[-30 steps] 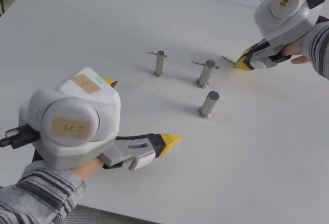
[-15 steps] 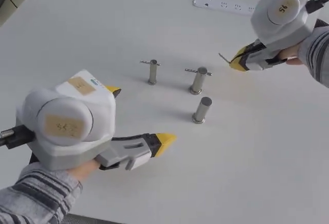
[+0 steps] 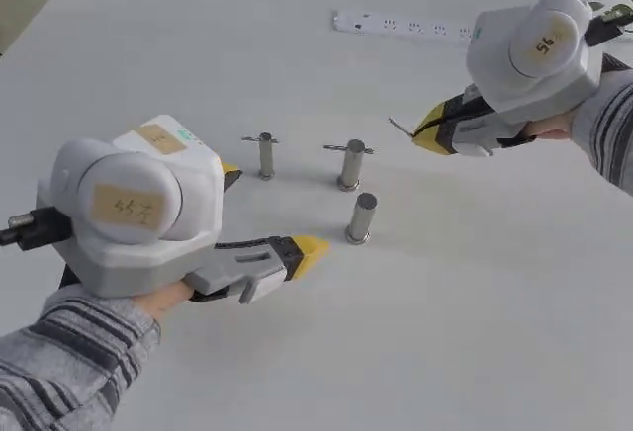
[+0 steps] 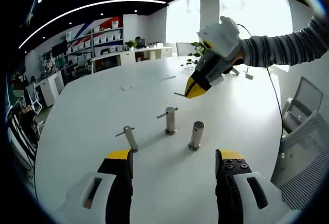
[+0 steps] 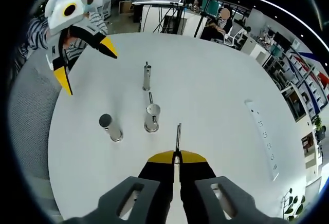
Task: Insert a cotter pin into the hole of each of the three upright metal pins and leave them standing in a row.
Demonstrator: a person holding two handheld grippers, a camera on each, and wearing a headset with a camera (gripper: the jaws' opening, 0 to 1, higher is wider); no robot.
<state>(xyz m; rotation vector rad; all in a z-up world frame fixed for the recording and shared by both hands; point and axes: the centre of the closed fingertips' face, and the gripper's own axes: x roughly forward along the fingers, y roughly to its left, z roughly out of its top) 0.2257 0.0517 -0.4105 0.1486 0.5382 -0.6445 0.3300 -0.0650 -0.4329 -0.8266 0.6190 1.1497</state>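
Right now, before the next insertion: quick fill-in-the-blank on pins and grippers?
1. Of the three metal pins, ___ carry a cotter pin through the hole.
2. The right gripper is ___ on a loose cotter pin.
3. The left gripper holds its fingers ___, with nothing between them.

Missing words: two; shut; open.

Satin metal pins [image 3: 362,218], matt white tabletop [image 3: 475,302]
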